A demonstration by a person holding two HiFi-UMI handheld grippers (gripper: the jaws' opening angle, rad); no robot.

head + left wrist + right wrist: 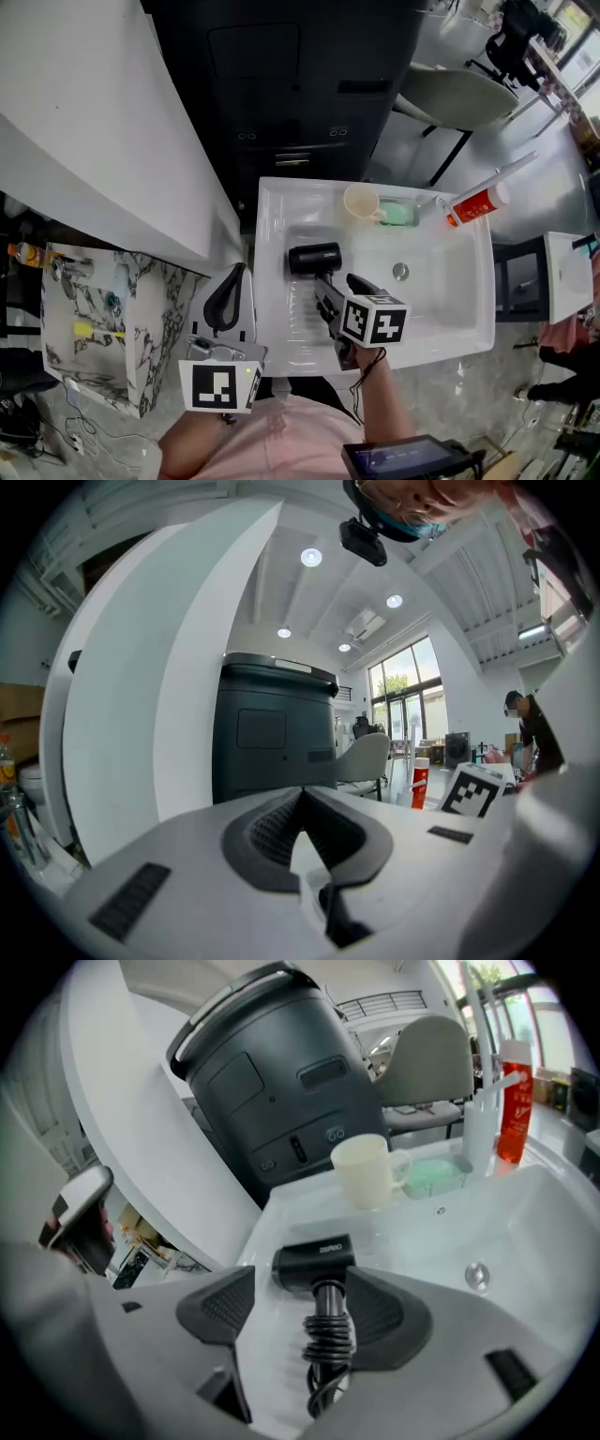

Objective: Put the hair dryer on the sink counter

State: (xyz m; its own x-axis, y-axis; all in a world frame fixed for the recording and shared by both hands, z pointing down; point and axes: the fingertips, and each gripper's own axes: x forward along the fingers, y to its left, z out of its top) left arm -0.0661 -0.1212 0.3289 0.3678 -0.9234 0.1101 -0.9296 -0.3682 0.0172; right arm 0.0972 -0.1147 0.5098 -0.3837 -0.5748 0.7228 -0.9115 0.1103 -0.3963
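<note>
— Right gripper (309, 1290)?
— Jaws wide apart, gripping nothing. The hair dryer (314, 1260) lies between them on the sink's (469, 328) ribbed slope.
— Which way?
— Cord-wrapped handle toward us, barrel crosswise; its white lettering is unreadable.
— Left gripper (302, 794)?
— Jaws together, empty. Only the head view places it left of the sink.
— Farther back?
— Mug (361, 1171), red tube (514, 1101)

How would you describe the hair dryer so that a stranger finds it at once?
Find the white sink in front of the dark cabinet. On its ribbed left slope lies the hair dryer, nearer than the cup. It is the only black thing in the sink, with its cord wound around the handle.
</note>
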